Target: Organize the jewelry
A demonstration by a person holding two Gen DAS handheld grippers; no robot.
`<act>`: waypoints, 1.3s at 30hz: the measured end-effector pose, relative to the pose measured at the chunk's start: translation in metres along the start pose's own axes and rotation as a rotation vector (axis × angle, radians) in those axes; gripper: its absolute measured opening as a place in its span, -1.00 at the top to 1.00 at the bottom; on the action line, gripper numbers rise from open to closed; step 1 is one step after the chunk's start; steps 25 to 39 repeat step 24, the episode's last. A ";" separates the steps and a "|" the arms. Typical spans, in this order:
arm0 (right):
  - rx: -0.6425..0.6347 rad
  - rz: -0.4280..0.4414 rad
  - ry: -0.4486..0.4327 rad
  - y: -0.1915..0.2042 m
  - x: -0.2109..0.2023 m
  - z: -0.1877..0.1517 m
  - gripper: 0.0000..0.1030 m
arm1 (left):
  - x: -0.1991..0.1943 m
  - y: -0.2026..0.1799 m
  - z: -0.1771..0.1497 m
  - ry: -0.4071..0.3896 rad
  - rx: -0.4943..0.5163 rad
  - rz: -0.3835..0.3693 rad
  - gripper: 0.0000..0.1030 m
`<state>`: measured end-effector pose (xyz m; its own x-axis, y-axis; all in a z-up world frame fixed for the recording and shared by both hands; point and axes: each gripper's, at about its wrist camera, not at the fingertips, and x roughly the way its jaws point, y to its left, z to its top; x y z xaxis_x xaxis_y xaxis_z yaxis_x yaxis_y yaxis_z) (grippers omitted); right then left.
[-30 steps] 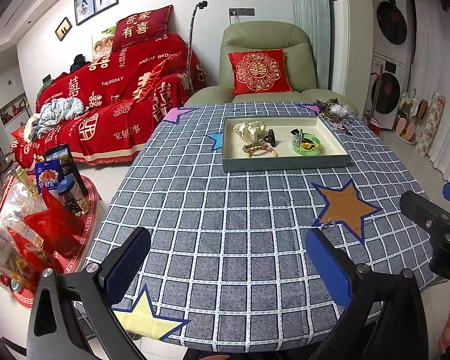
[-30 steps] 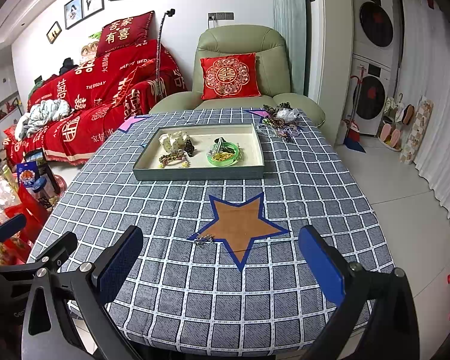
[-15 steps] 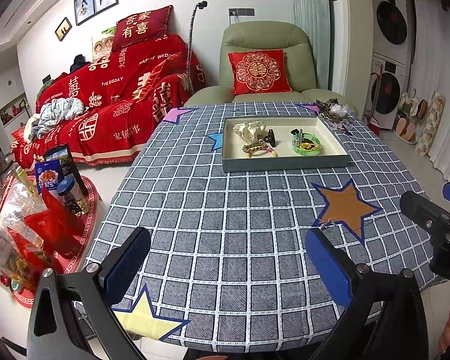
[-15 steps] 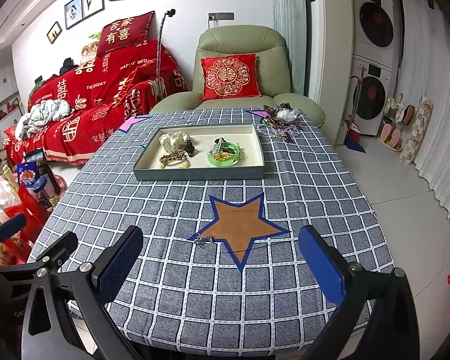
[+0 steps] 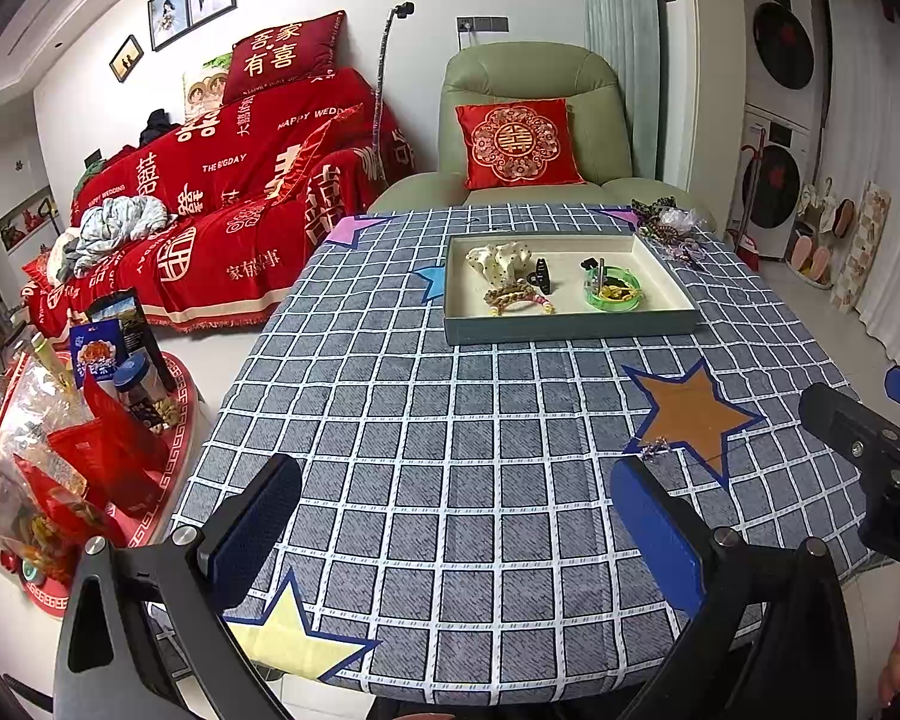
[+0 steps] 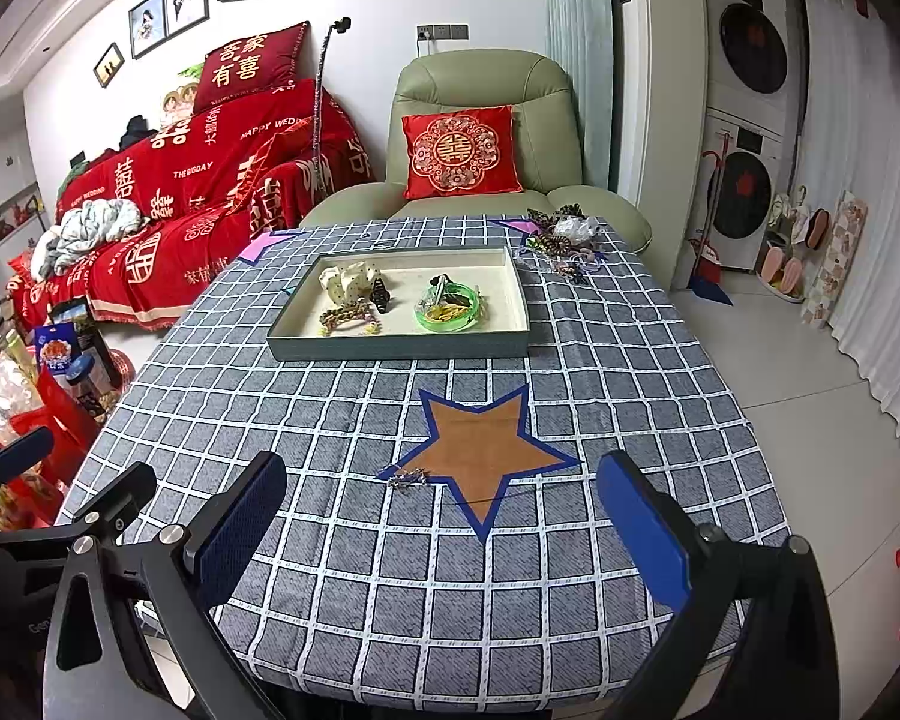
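Observation:
A grey-green tray (image 6: 390, 348) (image 5: 570, 327) sits on the far half of the checked tablecloth. It holds a cream scrunchie (image 6: 348, 279), a beaded bracelet (image 6: 345, 318), a black clip (image 6: 380, 294) and a green bangle (image 6: 450, 312) with small pieces inside. A small silver chain (image 6: 408, 478) (image 5: 654, 450) lies by the brown star's left point. A pile of loose jewelry (image 6: 561, 240) (image 5: 669, 228) lies at the far right corner. My left gripper (image 5: 456, 528) and right gripper (image 6: 444, 528) hover open over the near edge, both holding nothing.
A green armchair (image 6: 480, 138) with a red cushion stands behind the table. A red-covered sofa (image 6: 198, 180) is to the left, and snack packages (image 5: 60, 438) sit on a low red stand. Washing machines (image 6: 750, 120) are at the right.

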<state>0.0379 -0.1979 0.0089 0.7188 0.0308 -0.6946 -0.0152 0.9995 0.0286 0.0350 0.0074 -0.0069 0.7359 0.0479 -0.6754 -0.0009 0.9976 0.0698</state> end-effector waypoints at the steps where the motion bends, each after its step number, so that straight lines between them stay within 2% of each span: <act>1: -0.001 -0.002 -0.001 0.000 0.000 0.000 -1.00 | 0.000 0.000 0.000 0.000 0.000 -0.001 -1.00; 10: 0.000 0.001 0.003 0.002 0.000 0.001 -1.00 | 0.000 0.000 0.000 0.003 0.000 -0.001 -1.00; 17: 0.001 0.002 0.008 0.007 0.000 0.001 -1.00 | 0.000 0.000 0.000 -0.002 -0.004 -0.029 -1.00; 39: 0.001 0.001 0.010 0.010 0.001 -0.001 -1.00 | 0.002 -0.002 0.000 0.004 0.002 -0.024 -1.00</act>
